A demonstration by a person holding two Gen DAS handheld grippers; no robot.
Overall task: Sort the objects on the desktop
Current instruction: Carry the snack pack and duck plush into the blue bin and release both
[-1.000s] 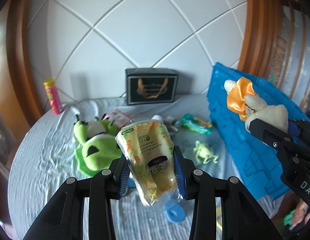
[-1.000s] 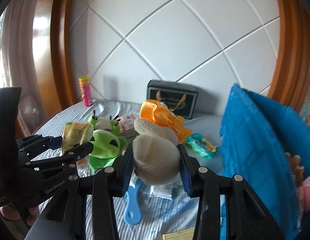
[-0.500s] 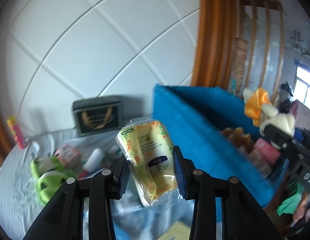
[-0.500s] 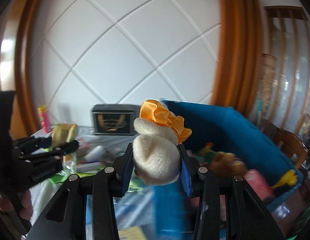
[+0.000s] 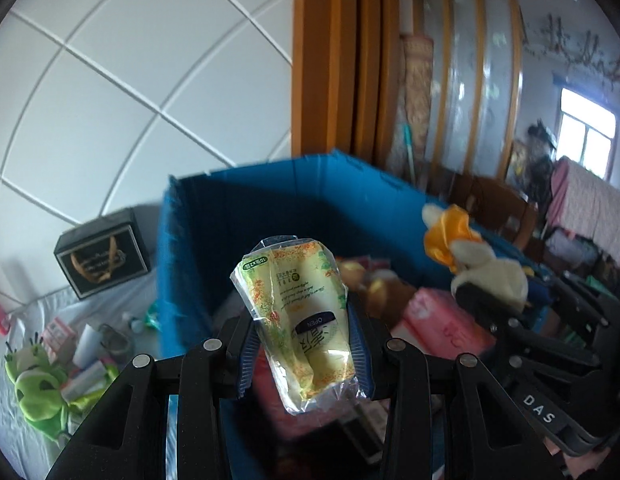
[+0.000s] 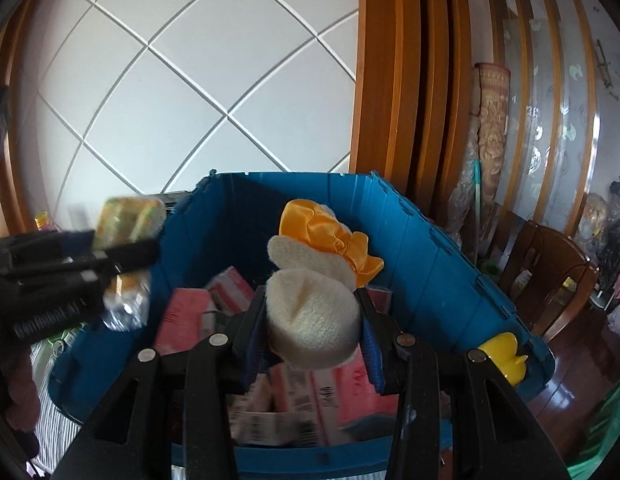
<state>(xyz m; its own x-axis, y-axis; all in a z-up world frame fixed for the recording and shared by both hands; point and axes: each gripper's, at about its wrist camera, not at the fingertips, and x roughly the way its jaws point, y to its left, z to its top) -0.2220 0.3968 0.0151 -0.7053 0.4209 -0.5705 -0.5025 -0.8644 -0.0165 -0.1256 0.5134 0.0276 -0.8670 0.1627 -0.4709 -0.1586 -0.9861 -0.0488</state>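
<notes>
My left gripper [image 5: 304, 344] is shut on a yellow-green tissue pack [image 5: 300, 312] and holds it over the near left corner of the blue crate [image 5: 230, 216]. My right gripper [image 6: 312, 336] is shut on a cream plush toy with an orange bow [image 6: 310, 312] and holds it above the crate's inside [image 6: 422, 248]. The left gripper and its pack [image 6: 128, 220] show at the left of the right wrist view. The right gripper and plush [image 5: 486, 268] show at the right of the left wrist view.
The crate holds several pink packs [image 6: 190, 316] and a yellow toy [image 6: 504, 356] on its rim. On the table left of the crate lie a green frog plush [image 5: 38, 392], small packets [image 5: 86, 344] and a black box [image 5: 102, 256].
Both grippers have swung right from the table to over the blue crate, each still holding its object. The crate's inside has come into view.
</notes>
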